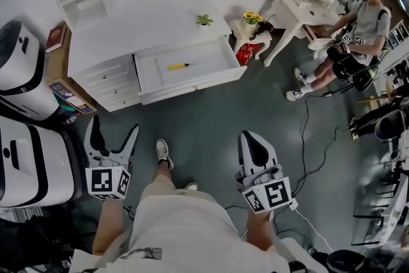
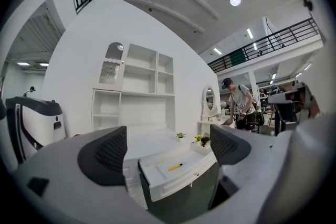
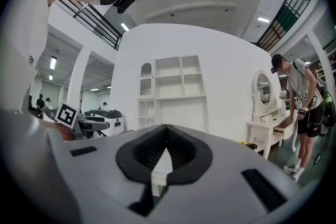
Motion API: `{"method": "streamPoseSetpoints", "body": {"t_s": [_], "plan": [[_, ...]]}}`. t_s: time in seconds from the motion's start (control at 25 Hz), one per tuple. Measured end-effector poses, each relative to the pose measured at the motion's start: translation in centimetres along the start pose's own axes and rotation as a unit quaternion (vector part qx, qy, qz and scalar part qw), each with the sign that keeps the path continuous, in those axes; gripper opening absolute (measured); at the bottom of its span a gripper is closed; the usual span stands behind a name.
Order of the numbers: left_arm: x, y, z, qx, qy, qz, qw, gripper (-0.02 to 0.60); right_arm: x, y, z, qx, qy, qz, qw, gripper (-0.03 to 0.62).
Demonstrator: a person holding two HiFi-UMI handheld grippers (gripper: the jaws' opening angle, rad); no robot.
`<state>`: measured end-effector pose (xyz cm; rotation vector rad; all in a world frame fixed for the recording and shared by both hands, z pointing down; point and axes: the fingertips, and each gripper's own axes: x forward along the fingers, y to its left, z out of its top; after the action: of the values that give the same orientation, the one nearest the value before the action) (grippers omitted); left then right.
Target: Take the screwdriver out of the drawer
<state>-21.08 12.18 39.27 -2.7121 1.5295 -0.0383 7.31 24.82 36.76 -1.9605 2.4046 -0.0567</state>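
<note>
A yellow-handled screwdriver [image 1: 179,66] lies in the pulled-out white drawer [image 1: 192,82] of a white desk [image 1: 128,29] with shelves above. My left gripper [image 1: 115,127] hangs well short of the desk, over the dark floor, open and empty. In the left gripper view the open drawer [image 2: 184,178] and the screwdriver [image 2: 175,167] show far off between the spread pads of the left gripper [image 2: 168,150]. My right gripper [image 1: 248,136] is shut with nothing in it, also over the floor. In the right gripper view the right gripper [image 3: 166,150] has its pads together, hiding most of the desk.
White machines [image 1: 25,156] stand at the left beside the desk. A person [image 1: 361,29] sits at a white vanity table [image 1: 300,0] at the right. Cables [image 1: 313,137] trail on the floor. A small plant [image 1: 204,20] stands on the desk; flowers [image 1: 254,19] stand beside it. The holder's foot [image 1: 164,151] is below the drawer.
</note>
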Motion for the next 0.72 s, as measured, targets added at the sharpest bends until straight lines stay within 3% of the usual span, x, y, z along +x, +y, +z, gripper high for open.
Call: {"method": "streamPoseSetpoints", "body": {"t_s": [0.16, 0.4, 0.72], "plan": [[4.9, 0.8, -1.4, -0.005, 0.007, -0.024, 0.9997, 0.479, 3.8, -1.8, -0.4, -0.001, 0.008, -0.014, 1.000, 0.008], [14.0, 4.8, -0.5, -0.008, -0.008, -0.036, 0.9993, 0.479, 12.6, -3.7, 0.6, -0.018, 0.019, -0.021, 0.999, 0.008], [22.9, 9.9, -1.9, -0.038, 0.009, -0.078, 0.9962, 0.477, 22.8, -3.4, 1.4, -0.032, 0.037, -0.040, 0.998, 0.008]]}}
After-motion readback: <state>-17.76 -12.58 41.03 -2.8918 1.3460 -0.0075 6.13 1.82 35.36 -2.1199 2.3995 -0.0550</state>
